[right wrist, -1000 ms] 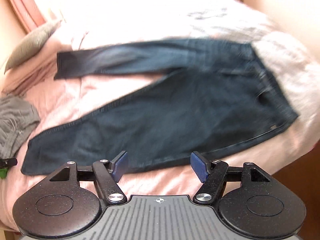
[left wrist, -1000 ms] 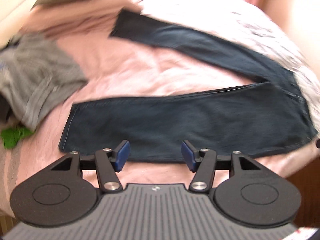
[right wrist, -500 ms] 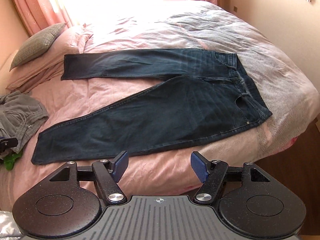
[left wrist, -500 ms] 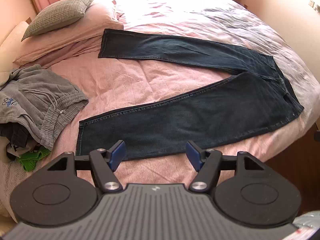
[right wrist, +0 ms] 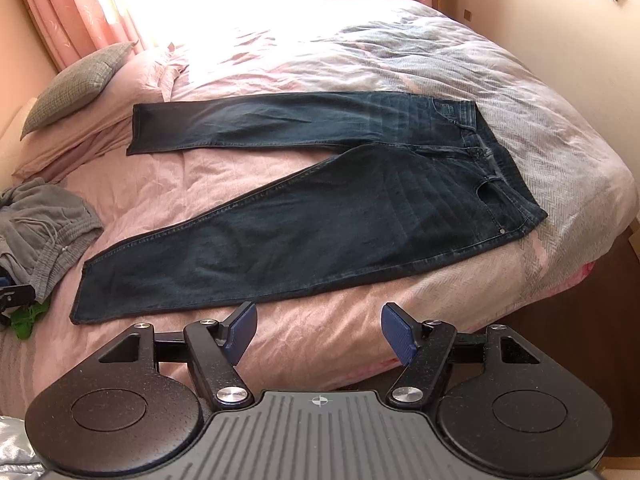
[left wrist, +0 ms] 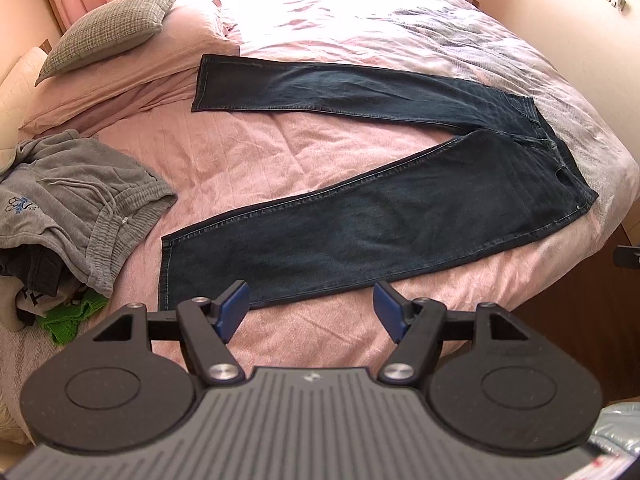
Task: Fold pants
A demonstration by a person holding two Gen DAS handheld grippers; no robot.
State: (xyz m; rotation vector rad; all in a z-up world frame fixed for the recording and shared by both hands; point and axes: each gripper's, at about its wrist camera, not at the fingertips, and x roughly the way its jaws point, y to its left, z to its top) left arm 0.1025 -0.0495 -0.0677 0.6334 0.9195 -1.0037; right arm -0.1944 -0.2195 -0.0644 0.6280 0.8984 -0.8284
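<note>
Dark blue jeans point(left wrist: 360, 220) point(right wrist: 320, 232) lie flat on the pink bed, legs spread in a V. The waistband points right, the hems left. My left gripper point(left wrist: 310, 310) hovers open above the near bed edge, just short of the near leg's lower seam. Nothing sits between its blue pads point(left wrist: 232, 312). My right gripper point(right wrist: 318, 332) is open too, held back from the bed's near edge, below the thigh of the near leg. It holds nothing.
A heap of grey sweat clothes point(left wrist: 80, 208) point(right wrist: 44, 228) with a green item point(left wrist: 68, 320) lies at the left of the bed. A grey checked pillow point(left wrist: 112, 28) rests on pink pillows at the far left. A pale duvet point(right wrist: 500, 92) covers the right side.
Both grippers have pulled back and up from the jeans, so the whole bed shows. The jeans have not moved. Both stay open.
</note>
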